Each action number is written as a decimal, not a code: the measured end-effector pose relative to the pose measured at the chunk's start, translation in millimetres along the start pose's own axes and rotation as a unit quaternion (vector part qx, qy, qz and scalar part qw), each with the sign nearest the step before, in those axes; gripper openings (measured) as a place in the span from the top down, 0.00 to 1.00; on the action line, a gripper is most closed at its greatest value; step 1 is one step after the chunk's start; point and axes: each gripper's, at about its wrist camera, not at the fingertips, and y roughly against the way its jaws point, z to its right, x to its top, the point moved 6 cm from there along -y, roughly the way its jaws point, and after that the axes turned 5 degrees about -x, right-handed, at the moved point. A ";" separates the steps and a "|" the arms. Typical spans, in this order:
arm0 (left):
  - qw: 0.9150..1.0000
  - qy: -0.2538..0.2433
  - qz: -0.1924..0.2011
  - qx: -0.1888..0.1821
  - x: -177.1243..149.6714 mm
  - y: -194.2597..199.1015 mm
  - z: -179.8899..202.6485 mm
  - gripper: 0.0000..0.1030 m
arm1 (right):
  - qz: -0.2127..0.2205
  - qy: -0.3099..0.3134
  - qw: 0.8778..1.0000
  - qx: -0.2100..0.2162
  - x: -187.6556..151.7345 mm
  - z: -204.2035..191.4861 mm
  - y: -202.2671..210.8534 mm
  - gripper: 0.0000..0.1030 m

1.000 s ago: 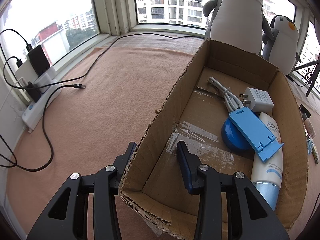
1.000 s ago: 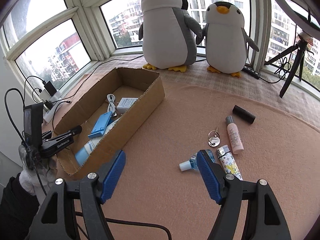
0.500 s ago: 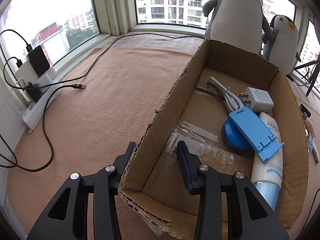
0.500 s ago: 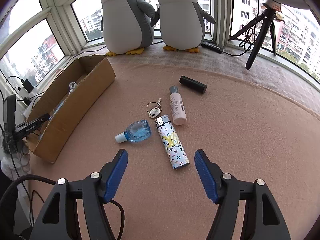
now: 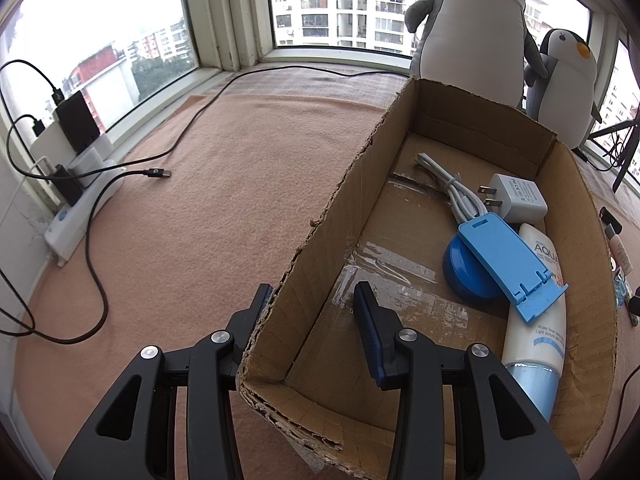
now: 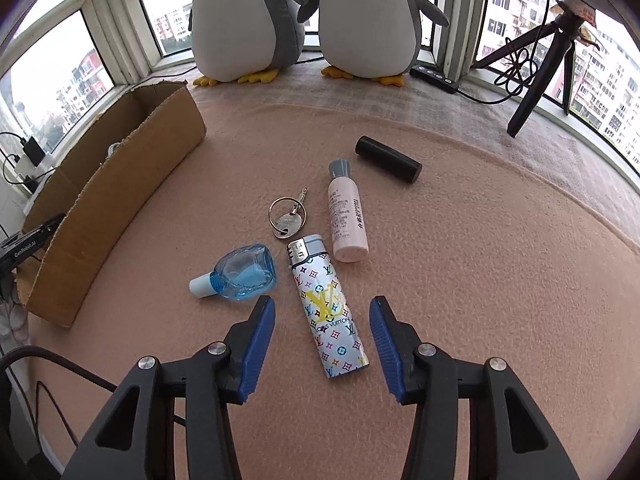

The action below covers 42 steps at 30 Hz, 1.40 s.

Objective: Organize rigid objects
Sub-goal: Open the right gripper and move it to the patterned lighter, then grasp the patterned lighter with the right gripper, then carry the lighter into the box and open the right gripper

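Observation:
A cardboard box (image 5: pixel 568 216) holds a white charger (image 5: pixel 516 200) with its cable, a blue phone stand (image 5: pixel 508 264) over a blue round lid, and a white AQUA tube (image 5: pixel 540 328). My left gripper (image 5: pixel 312 300) is open and straddles the box's near left wall, one finger outside, one inside. On the carpet lie a patterned lighter (image 6: pixel 324 304), a blue bottle (image 6: pixel 240 272), a key ring (image 6: pixel 288 218), a pink-white bottle (image 6: pixel 346 216) and a black cylinder (image 6: pixel 388 160). My right gripper (image 6: pixel 322 312) hangs open, its fingers either side of the lighter's lower half.
Two plush penguins (image 6: pixel 248 16) stand on the window ledge behind the box (image 6: pixel 120 184). A black tripod (image 6: pixel 536 80) and a power strip (image 6: pixel 436 78) sit at the back right. Left of the box, cables (image 5: pixel 156 172) and a white power strip (image 5: pixel 84 208) lie on the carpet.
The right gripper has swung right from the box and dropped low over the loose items, now framing the lighter. The left gripper and box have not moved.

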 end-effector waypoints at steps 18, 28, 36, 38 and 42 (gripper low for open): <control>1.000 0.000 0.000 0.000 0.1 0.0 0.1 0.62 | -0.009 0.012 1.000 -0.006 -2.7 -2.6 -5.3 0.80; 1.000 0.000 0.000 0.000 0.3 -0.1 0.2 0.62 | 0.030 0.000 0.999 0.011 5.5 -15.2 29.7 0.80; 1.000 0.000 0.000 0.000 0.2 0.0 0.2 0.62 | 0.076 0.031 0.996 0.046 42.3 -60.7 64.0 0.80; 1.000 0.000 0.000 0.000 0.2 0.0 0.2 0.62 | 0.083 0.042 0.994 0.057 50.2 -75.7 69.4 0.80; 1.000 0.000 0.000 0.000 0.2 0.0 0.1 0.62 | 0.095 0.062 0.990 0.084 66.8 -110.6 77.9 0.80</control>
